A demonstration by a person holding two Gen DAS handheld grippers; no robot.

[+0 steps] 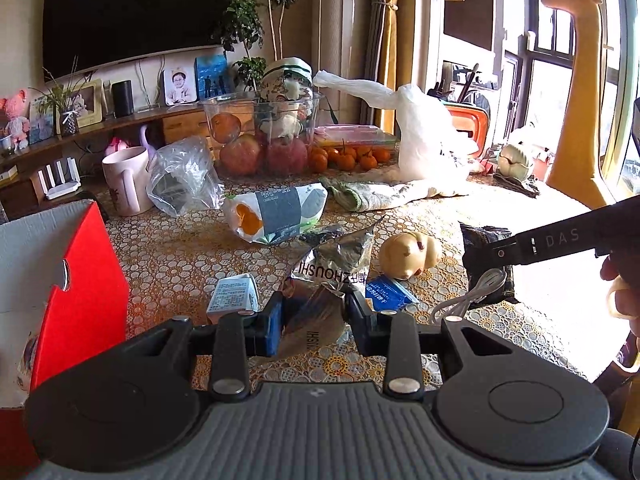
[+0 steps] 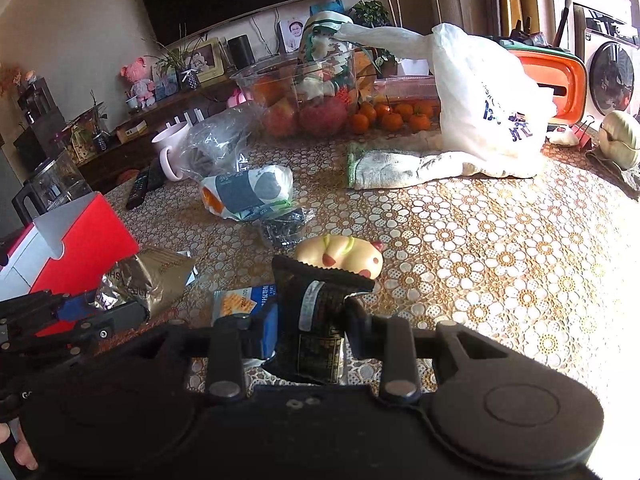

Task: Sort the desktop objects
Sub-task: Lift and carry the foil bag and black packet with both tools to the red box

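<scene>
Between your left tongs (image 1: 312, 320) sits the crumpled silver foil wrapper (image 1: 332, 268), pinched at its lower end with both pads touching it; the rest of it droops forward over the surface (image 1: 180, 248). Your right tongs (image 2: 310, 328) are clamped on a black snack packet (image 2: 316, 312), which stands nearly upright between the pads. Both loads look like rubbish, so the red cardboard box (image 1: 80, 280) at your left, with its flap open, seems the likely place for them, though that is a guess.

Lift the wrapper before you swing it, because its loose tail lies near the small blue-and-white carton (image 1: 234, 298) and the blue sachet (image 1: 386, 290) and could drag them. Keep the right tongs back while the left crosses to the box, so the two do not collide. Steer the packet past the cream toy pig (image 2: 340, 254) just behind it. Hold each grip firm until the item is over the opening.
</scene>
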